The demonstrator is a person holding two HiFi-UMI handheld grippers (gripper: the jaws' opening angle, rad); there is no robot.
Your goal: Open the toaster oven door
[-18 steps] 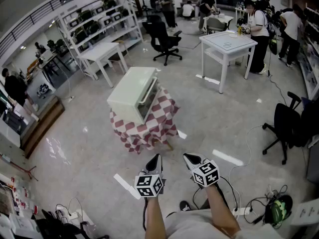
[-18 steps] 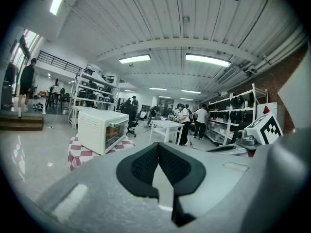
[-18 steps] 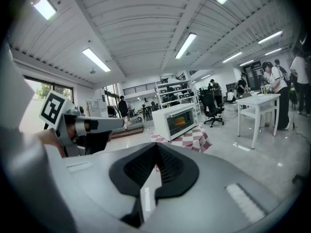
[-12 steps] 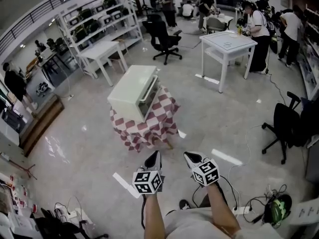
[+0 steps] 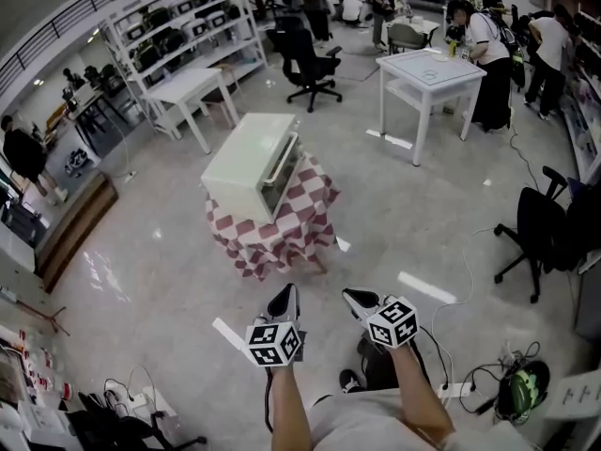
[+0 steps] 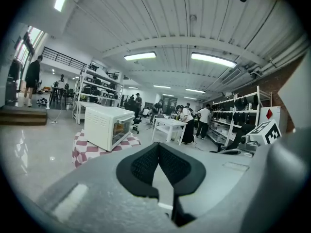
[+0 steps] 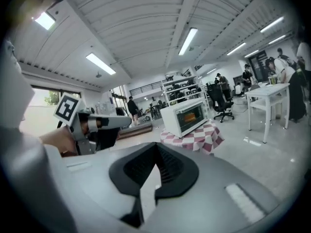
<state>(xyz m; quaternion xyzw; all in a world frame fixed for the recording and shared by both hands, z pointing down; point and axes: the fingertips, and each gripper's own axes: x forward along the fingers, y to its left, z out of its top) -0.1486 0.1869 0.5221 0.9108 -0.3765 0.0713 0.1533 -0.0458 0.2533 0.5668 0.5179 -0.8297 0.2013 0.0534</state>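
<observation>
Head view: the toaster oven (image 5: 249, 158), door closed, sits toward the far edge of a checked-cloth table (image 5: 282, 235), well beyond the left gripper (image 5: 285, 299) and right gripper (image 5: 357, 298). Both have jaws together and empty.

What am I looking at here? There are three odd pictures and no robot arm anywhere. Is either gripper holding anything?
There is no robot arm: a person holds a two-jaw gripper in each hand. The head view comes from a camera on the person's head, looking steeply down. At its bottom edge you see the left gripper and the right gripper, each carrying a marker cube that is part of it. The other two pictures come from a wide-angle camera riding on each gripper, looking along its own jaws. In both, the jaws stand together with nothing between them, so neither holds anything. Ahead, well apart from both grippers, a white toaster oven sits on a red and white checked cloth. Its door is closed, so the job has not started.
</observation>
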